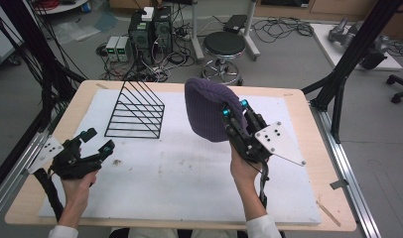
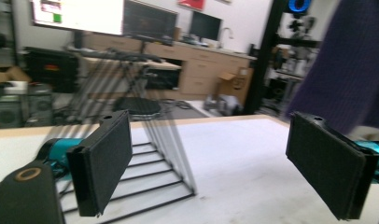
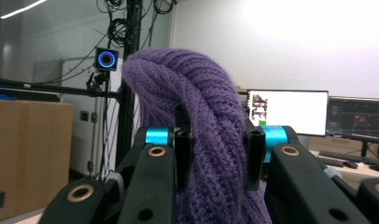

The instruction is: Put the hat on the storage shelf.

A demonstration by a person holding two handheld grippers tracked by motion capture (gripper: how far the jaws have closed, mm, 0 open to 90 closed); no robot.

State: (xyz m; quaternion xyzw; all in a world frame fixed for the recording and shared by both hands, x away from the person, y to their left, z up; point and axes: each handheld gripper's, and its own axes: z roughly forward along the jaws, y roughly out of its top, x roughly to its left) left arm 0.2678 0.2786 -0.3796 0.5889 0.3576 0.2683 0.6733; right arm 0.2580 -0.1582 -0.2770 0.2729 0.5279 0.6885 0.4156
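White padding covers the pale wooden table, with computers and cables on the floor beyond. At the left edge, the left gripper rests low, its jaws spread wide apart and holding nothing. Just beyond it stands a black wire triangular rack. Right of centre, the right gripper pinches a purple ribbed knit beanie, lifted clear of the padding.
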